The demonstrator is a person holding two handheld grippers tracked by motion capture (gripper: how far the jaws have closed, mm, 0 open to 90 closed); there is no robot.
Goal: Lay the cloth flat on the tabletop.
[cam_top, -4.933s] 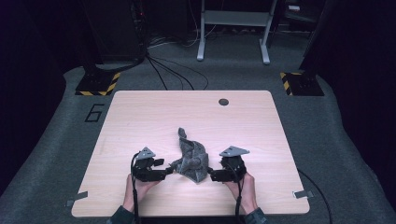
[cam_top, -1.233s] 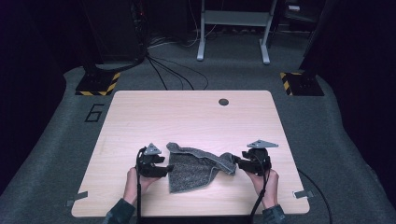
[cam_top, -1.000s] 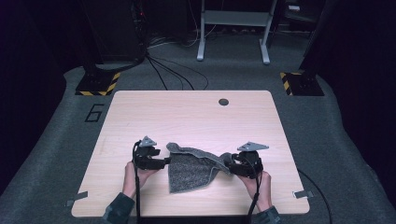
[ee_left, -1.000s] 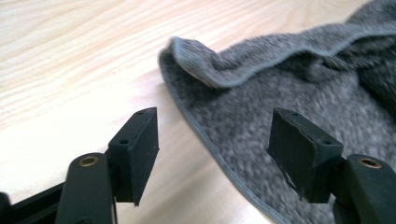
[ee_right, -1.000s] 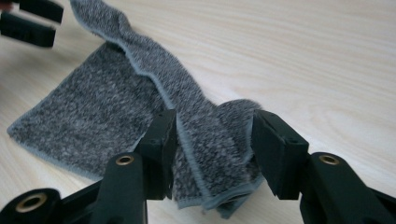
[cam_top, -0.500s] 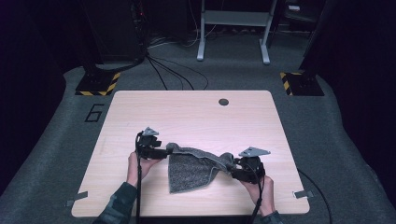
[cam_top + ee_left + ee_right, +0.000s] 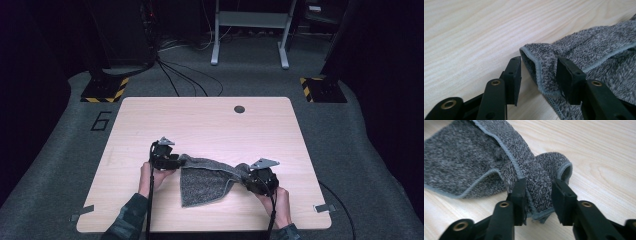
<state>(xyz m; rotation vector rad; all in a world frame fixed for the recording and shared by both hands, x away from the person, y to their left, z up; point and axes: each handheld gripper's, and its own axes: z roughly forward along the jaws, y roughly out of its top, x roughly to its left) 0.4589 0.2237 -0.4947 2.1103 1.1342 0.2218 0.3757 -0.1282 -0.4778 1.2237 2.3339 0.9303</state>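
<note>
A grey terry towel [image 7: 207,182] lies partly spread on the light wooden table [image 7: 200,120], near its front edge. My left gripper [image 7: 181,161] is at the towel's far left corner. In the left gripper view the hemmed corner [image 7: 536,65] stands between the jaws of the left gripper [image 7: 539,62], which have just been closing. One pad touches the cloth and a gap remains at the other. My right gripper [image 7: 246,179] is at the towel's right end. In the right gripper view the right gripper [image 7: 537,183] has just been closing, and both pads press a bunched fold of the towel [image 7: 461,157].
A dark round grommet [image 7: 239,109] sits in the tabletop near its far edge. On the floor behind the table are cables [image 7: 185,75], a white metal frame [image 7: 250,30] and two bases with yellow-black stripes [image 7: 105,90].
The towel, a bunched heap at first, now lies spread between the two grippers. Within the last second the left gripper shifted a little away from the person at the towel's corner.
</note>
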